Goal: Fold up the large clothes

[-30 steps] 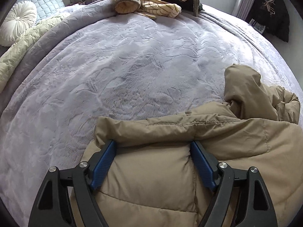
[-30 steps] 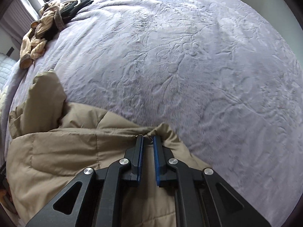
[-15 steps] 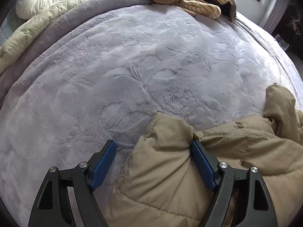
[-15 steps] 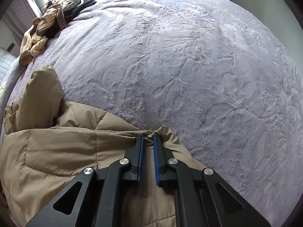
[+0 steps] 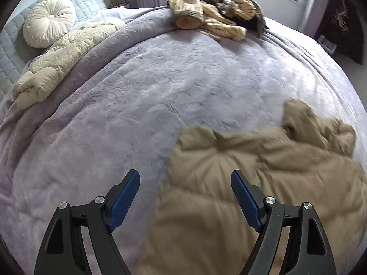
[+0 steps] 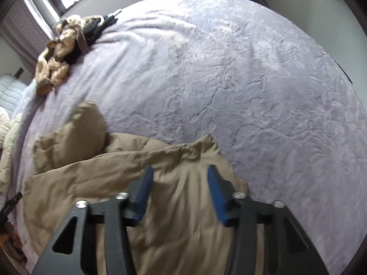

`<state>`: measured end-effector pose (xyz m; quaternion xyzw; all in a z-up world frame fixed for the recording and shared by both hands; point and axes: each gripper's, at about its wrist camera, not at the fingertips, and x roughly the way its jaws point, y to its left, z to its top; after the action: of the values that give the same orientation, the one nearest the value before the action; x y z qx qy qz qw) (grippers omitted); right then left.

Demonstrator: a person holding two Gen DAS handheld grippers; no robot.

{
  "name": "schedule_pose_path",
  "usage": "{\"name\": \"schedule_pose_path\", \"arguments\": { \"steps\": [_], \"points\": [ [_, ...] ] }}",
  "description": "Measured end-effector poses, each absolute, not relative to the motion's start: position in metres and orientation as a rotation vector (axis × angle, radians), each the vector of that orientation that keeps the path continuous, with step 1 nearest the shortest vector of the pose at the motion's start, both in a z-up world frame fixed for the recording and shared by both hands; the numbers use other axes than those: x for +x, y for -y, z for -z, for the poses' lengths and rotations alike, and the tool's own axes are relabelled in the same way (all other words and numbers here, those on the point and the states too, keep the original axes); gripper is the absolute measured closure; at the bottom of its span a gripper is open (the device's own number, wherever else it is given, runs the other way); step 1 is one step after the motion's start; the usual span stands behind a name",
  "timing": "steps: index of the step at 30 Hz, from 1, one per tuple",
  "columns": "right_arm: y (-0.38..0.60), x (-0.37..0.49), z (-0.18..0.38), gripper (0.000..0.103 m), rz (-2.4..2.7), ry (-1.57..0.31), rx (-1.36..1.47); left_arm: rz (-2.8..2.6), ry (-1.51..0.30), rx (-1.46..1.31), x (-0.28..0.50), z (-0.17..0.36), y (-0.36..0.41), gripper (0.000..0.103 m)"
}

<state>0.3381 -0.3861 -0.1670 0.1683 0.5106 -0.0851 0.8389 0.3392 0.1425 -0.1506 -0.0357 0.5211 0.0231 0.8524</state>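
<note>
Your left gripper (image 5: 185, 183) is spread wide, holding nothing. Your right gripper (image 6: 180, 178) is also wide, empty, above the jacket (image 6: 179, 206). Jacket lies near edge of the bed (image 5: 137, 105), clothes pile (image 5: 213, 20) far side.

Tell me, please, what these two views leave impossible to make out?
- Tan jacket, left wrist view: motion-blurred, its near part cut off by the bottom edge.
- Tan jacket, right wrist view: right gripper covers its near part.
- Clothes pile, right wrist view: too small to separate garments.
</note>
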Motion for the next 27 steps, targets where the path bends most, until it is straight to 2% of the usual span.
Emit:
{"name": "schedule_pose_path", "arguments": {
  "steps": [4, 6, 13, 14, 15, 16, 27],
  "points": [
    [0.375, 0.314, 0.152, 0.046, 0.149, -1.078, 0.377, -0.007, -1.125, -0.056, 0.307, 0.141, -0.131, 0.020],
    [0.368, 0.299, 0.146, 0.038, 0.133, -1.079, 0.397, 0.011, -1.130, -0.060, 0.290, 0.137, -0.128, 0.020],
    [0.348, 0.248, 0.141, 0.028, 0.081, -1.108, 0.464, 0.053, -1.178, -0.086, 0.243, 0.135, -0.118, 0.020],
    [0.345, 0.242, 0.142, 0.026, 0.074, -1.116, 0.472, 0.057, -1.183, -0.083, 0.237, 0.135, -0.116, 0.019],
    [0.343, 0.237, 0.142, 0.026, 0.069, -1.118, 0.479, 0.058, -1.187, -0.082, 0.233, 0.136, -0.116, 0.005],
    [0.341, 0.231, 0.142, 0.026, 0.066, -1.120, 0.488, 0.059, -1.186, -0.083, 0.227, 0.135, -0.115, 0.000],
    [0.319, 0.182, 0.162, 0.016, 0.040, -1.169, 0.583, 0.061, -1.237, -0.088, 0.191, 0.142, -0.111, 0.000]
  ]
}}
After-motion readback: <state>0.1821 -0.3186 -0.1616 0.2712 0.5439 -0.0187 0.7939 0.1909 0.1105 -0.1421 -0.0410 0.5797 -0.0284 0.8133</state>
